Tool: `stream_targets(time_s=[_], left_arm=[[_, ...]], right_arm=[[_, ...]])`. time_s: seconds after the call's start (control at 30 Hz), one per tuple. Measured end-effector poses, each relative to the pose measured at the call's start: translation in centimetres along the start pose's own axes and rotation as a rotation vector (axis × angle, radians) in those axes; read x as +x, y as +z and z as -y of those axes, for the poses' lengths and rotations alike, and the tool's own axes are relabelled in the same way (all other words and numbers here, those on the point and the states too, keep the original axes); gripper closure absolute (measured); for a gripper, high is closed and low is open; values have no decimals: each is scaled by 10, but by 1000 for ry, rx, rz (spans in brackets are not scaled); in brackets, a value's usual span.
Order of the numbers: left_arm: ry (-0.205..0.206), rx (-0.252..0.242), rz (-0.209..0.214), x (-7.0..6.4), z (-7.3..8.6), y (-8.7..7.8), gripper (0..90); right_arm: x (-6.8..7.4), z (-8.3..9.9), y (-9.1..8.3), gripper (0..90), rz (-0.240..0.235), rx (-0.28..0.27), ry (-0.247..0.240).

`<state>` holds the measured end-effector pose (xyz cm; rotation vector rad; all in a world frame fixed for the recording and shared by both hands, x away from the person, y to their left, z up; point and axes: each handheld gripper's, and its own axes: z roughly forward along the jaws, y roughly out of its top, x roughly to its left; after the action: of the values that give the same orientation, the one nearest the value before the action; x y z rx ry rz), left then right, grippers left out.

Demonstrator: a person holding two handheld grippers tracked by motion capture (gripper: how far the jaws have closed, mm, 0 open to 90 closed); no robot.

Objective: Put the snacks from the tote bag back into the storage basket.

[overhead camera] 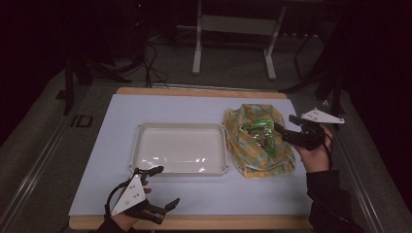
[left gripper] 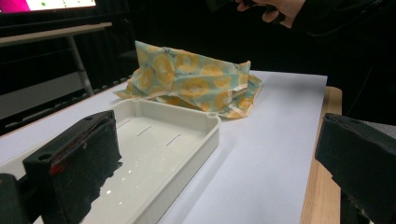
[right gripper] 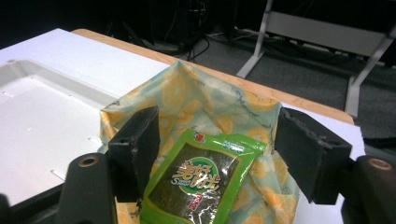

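Yellow Chinese characters, not clearly legible, across the front of the green snack packet (right gripper: 203, 186); below them a small Latin word beginning with "S"; a tiny red logo at its top edge, unreadable.

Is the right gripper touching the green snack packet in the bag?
Cannot tell. In the right gripper view, the right gripper has open jaws flanking the green snack packet; the left jaw's inner edge overlaps it.

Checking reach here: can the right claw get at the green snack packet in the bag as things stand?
Probably yes: the right claw stands open astride the green snack packet, which lies exposed in the open patterned bag; nothing covers it.
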<state>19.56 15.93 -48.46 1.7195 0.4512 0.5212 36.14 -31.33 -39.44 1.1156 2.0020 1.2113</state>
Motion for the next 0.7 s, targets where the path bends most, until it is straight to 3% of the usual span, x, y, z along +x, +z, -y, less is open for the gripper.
stream_targets(time_s=[0.47, 0.7], left_arm=[[5, 6, 2, 0, 0, 1, 4], [5, 4, 5, 0, 0, 1, 4]], right_arm=[[-13, 15, 33, 357, 15, 118, 53], [-20, 22, 54, 366, -4, 255, 107]])
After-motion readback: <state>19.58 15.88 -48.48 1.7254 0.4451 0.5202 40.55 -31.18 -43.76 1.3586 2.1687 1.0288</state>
